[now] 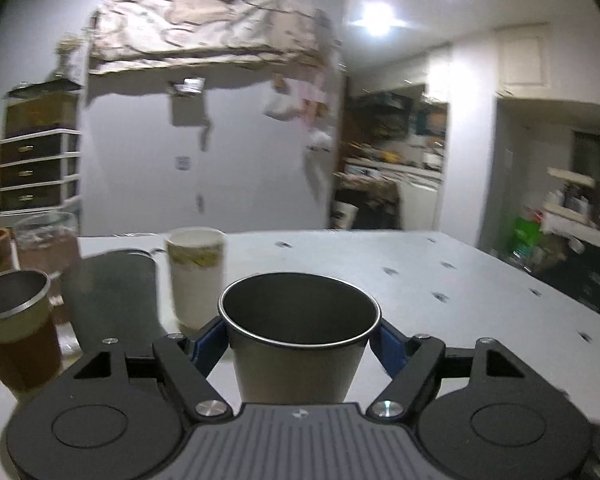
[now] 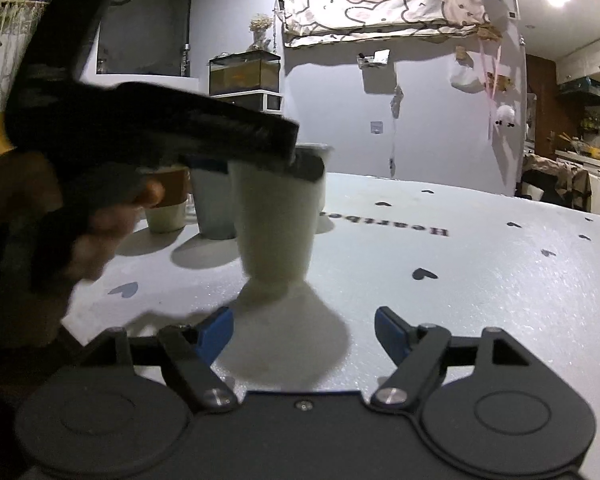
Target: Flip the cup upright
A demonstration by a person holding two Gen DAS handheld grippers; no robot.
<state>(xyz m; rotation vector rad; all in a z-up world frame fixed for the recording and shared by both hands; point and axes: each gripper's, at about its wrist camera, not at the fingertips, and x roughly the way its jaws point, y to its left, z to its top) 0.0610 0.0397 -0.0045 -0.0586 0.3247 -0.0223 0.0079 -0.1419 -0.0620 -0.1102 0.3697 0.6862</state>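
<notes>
My left gripper [image 1: 300, 338] is shut on a grey metal cup [image 1: 296, 340], which stands upright with its open mouth up between the blue pads. In the right wrist view the same cup [image 2: 276, 224] shows at centre, held near its rim by the blurred left gripper [image 2: 300, 162], its base at or just above the white table [image 2: 480, 280]; I cannot tell if it touches. My right gripper [image 2: 304, 334] is open and empty, low over the table in front of the cup.
Other cups stand to the left: a white patterned cup [image 1: 196, 276], a dark grey cup [image 1: 112, 300], a metal-rimmed brown cup [image 1: 16, 332] and a glass container [image 1: 46, 236]. The white cloth has small heart marks and printed lettering [image 2: 432, 230]. Cluttered shelves lie beyond the table's right edge.
</notes>
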